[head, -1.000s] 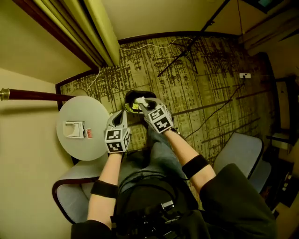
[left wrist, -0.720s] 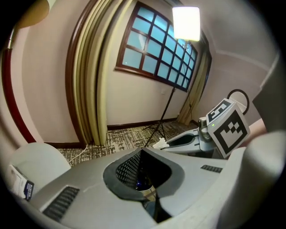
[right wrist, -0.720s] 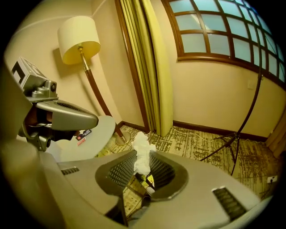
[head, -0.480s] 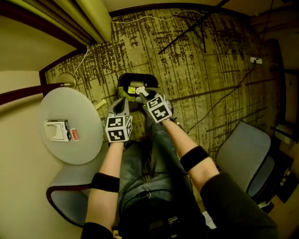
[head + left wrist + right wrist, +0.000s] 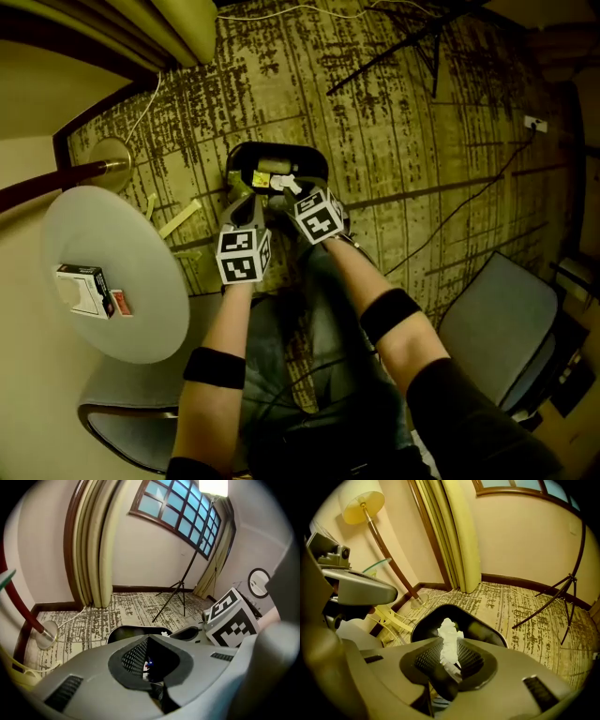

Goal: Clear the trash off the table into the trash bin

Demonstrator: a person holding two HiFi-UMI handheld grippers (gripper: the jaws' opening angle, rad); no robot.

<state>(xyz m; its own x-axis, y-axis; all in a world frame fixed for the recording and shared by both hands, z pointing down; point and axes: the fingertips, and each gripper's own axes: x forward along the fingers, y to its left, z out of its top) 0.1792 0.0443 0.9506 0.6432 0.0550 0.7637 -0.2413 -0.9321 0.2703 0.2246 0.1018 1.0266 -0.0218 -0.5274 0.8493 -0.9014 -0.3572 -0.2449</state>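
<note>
Trash bin (image 5: 272, 147): near side hidden behind left hand-held gripper (image 5: 247, 201) and right hand-held gripper (image 5: 284, 190); contents too small to name. Scrap (image 5: 146, 664) between left jaws: mostly hidden, kind unclear. Tissue (image 5: 449, 639): lower end hidden.

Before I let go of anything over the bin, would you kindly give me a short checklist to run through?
1. Right gripper clamped on the crumpled white tissue: ok.
2. Black plastic trash bin lying directly beyond that tissue: ok.
3. Left gripper shut: ok. Whether a scrap is pinched in it: cannot tell.
4. Bin's opening unobstructed: ok.
5. Round white table cleared: not ok. A small white-and-black box and a small red item lie on it.
</note>
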